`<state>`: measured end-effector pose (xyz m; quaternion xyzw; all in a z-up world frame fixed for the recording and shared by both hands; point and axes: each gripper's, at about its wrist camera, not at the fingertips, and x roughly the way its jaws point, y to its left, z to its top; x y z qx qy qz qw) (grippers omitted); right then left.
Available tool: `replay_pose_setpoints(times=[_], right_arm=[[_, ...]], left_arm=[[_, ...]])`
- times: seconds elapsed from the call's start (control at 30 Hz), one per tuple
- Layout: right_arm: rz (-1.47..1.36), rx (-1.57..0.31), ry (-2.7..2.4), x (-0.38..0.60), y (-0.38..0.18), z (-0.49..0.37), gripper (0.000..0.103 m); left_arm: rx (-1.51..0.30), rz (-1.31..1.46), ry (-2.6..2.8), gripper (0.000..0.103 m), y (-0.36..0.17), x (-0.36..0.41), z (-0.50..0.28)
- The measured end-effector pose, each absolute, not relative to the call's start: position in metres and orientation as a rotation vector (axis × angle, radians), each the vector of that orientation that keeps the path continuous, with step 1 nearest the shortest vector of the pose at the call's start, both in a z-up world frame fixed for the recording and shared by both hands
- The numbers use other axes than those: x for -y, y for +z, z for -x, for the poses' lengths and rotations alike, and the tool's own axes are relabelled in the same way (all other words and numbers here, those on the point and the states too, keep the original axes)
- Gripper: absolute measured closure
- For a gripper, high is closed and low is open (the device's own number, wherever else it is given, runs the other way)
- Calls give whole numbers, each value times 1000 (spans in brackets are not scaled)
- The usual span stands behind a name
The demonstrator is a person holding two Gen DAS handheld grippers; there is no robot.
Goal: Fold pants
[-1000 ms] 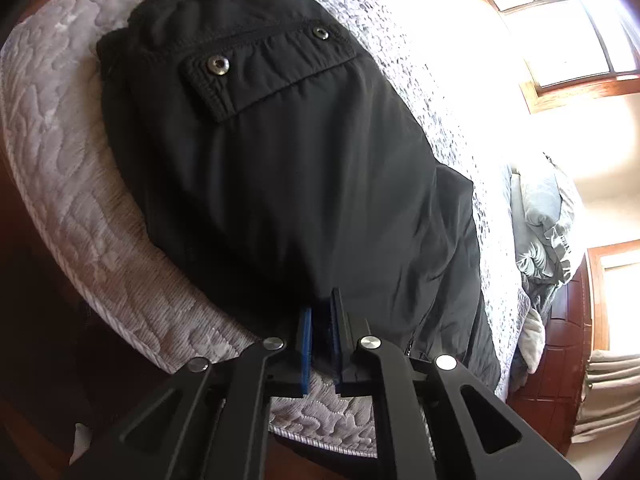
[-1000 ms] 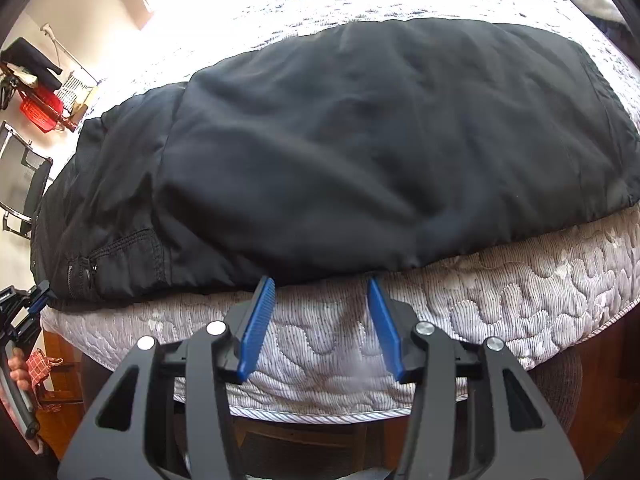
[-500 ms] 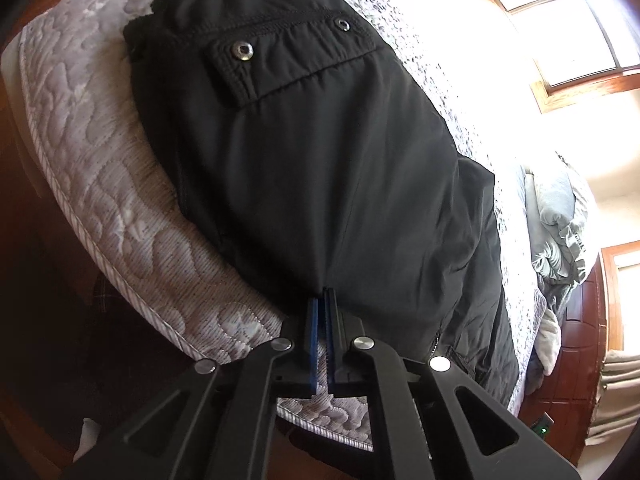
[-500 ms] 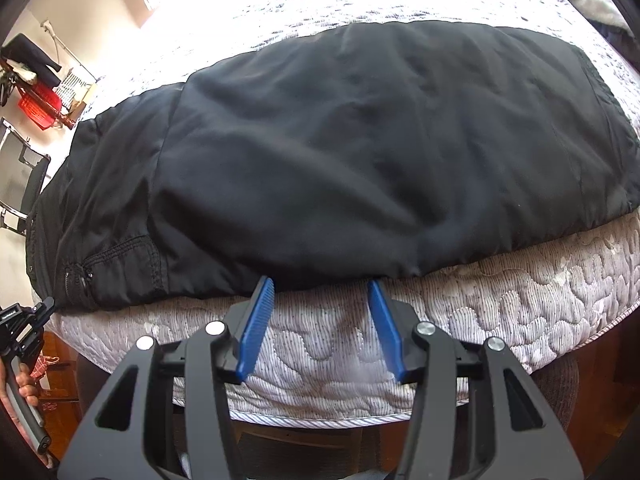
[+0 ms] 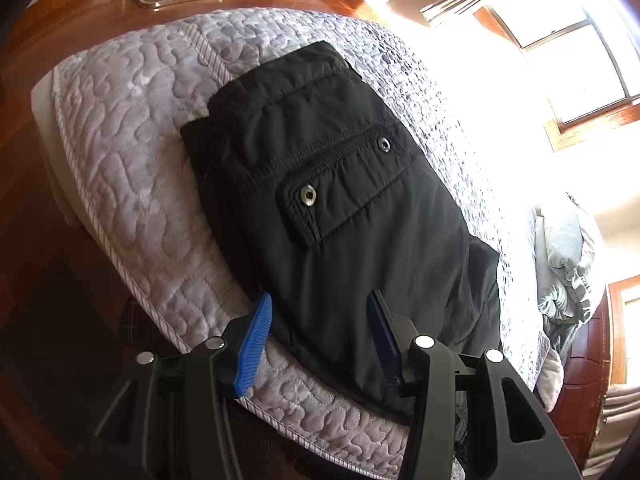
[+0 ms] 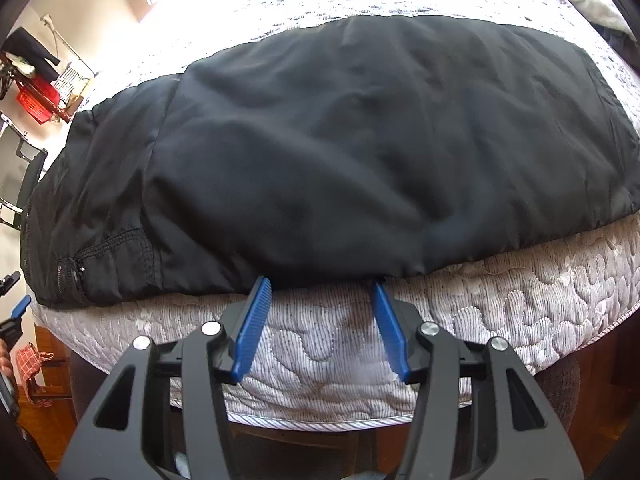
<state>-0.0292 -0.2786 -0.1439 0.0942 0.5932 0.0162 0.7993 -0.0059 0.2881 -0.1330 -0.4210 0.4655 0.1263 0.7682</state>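
While I look along my left tongs [image 5: 320, 316], I see the black nylon pants [image 5: 340, 216] lying flat on the grey quilted bed cover [image 5: 128, 184], near the rounded edge of the bed. Their waistband end is far from me, and a buttoned pocket flap [image 5: 344, 188] with two metal snaps faces up. My left tongs are opening at this moment; the two blue ribbed pads stand apart over the near edge of the pants, and the fabric lies between them, but they do not press on it. From the right wrist view the pants [image 6: 340, 152] stretch across the bed from left to right, folded lengthwise with one layer over the other, and a small zip pocket [image 6: 80, 268] shows at the left end. My right tongs [image 6: 320, 292] are also opening a little, released, with their tips just at the near hem of the pants, above the quilted cover [image 6: 520, 300] that hangs over the bed side; nothing is gripped between them. At the far left of this view I can see part of the left tongs [image 6: 16, 312]. A bright window [image 5: 560, 40] is behind the bed, and grey pillows [image 5: 568, 264] lie at the far right.
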Motion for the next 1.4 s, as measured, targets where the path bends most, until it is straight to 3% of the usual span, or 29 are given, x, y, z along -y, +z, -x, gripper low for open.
replay_pose_setpoints(times=[0.37, 0.43, 0.93, 1.0, 1.1, 1.4], right_arm=[[-210, -1249, 58, 267, -135, 25, 49], [-193, -1259, 80, 255, -132, 23, 49], [-2, -1309, 453, 73, -112, 18, 47], [1, -1308, 452, 63, -112, 16, 46], [15, -1305, 438, 52, -113, 11, 46], [38, -1300, 435, 48, -117, 10, 45]], left_arm=[[-1076, 843, 291, 56, -152, -294, -21], [-1077, 819, 277, 65, -149, -282, -27], [-1142, 635, 283, 66, -164, -238, -62], [-1141, 653, 285, 73, -164, -240, -65], [-1101, 703, 279, 97, -161, -251, -58], [-1006, 777, 185, 100, -131, -253, -23]])
